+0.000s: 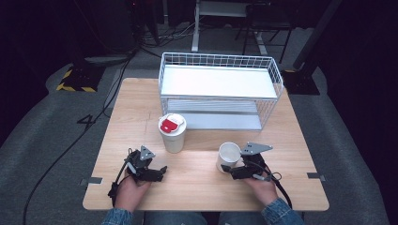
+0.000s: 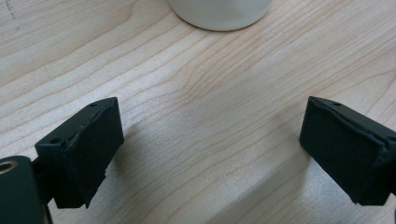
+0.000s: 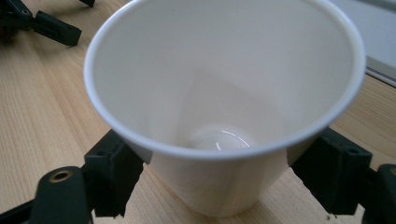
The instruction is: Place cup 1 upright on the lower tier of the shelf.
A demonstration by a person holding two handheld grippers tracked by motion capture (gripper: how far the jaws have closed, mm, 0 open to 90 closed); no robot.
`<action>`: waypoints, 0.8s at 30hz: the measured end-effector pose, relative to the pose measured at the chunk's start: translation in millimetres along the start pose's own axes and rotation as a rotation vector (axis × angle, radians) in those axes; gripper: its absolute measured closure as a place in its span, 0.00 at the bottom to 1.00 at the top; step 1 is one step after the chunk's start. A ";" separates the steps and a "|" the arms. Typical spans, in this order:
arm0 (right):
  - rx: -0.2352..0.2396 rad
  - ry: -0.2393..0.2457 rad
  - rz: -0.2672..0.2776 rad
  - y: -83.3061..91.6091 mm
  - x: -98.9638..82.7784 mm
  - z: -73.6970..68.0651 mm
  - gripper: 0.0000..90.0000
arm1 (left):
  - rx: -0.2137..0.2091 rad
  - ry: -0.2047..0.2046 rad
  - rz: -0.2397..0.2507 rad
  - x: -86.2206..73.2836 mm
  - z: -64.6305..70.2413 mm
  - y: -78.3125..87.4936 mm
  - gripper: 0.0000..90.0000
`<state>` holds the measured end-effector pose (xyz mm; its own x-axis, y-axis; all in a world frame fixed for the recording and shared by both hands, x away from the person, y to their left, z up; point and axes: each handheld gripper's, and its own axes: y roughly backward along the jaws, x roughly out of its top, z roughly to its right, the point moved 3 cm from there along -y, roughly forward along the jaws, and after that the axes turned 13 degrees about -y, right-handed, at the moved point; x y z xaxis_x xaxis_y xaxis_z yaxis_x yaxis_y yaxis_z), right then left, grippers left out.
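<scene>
On the left, my left gripper [image 1: 163, 169] rests low on the table [image 1: 117, 117], held in the left hand [image 1: 131, 190], its jaws spread wide with nothing but bare wood between them; I read it as parked there, released, so it stays out of the way while the other side works. Just ahead of it and a little to the right stands the lidded cup [image 1: 172, 133], white with a red tab on top, upright and apart from both grippers; its base shows at the top of the left gripper view [image 2: 219, 14]. Behind it, toward the far edge, sits the wire rack [image 1: 220, 89] with two white shelves, both bare, which I take to be where the cups are headed, though that is only my guess. Further right is the open cup [image 1: 228, 156], empty, standing on the table close to my side. My right gripper [image 1: 224, 168] comes at it from the near side and is clenched on it: in the right gripper view the two pads [image 3: 114, 170] press the lower wall of the cup [image 3: 224, 93] from either side, below the rim, where the tapered wall is narrower and stiffer. The cup looks slightly tilted toward the camera, but from this close I cannot be sure whether it has left the table.
</scene>
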<state>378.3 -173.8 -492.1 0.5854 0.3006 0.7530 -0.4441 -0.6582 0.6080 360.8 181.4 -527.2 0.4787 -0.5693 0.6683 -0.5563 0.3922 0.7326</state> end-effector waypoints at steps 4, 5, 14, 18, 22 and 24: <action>-0.003 0.006 0.000 0.2 0.0 -0.4 0.24 | 0.000 0.000 0.000 0.0 0.0 0.0 0.08; -0.004 0.006 -0.001 0.3 0.1 -0.5 0.24 | -0.001 0.000 0.000 0.0 0.1 0.0 0.08; -0.002 0.030 -0.009 0.9 4.2 -4.0 0.25 | -0.001 0.000 0.000 0.0 0.0 0.0 0.08; 0.006 0.044 -0.013 0.5 8.9 -7.0 0.25 | -0.001 0.000 0.000 0.0 0.0 0.0 0.08; 0.012 0.057 -0.010 0.4 15.4 -9.7 0.25 | -0.001 0.000 0.000 0.0 0.0 0.0 0.08; 0.013 0.060 -0.006 0.2 22.4 -9.2 0.25 | -0.001 0.000 0.000 0.0 0.0 0.0 0.08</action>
<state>385.1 -160.8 -472.9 0.5456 0.3451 0.7636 -0.4320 -0.6650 0.6092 360.7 181.4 -527.2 0.4789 -0.5691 0.6684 -0.5559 0.3926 0.7327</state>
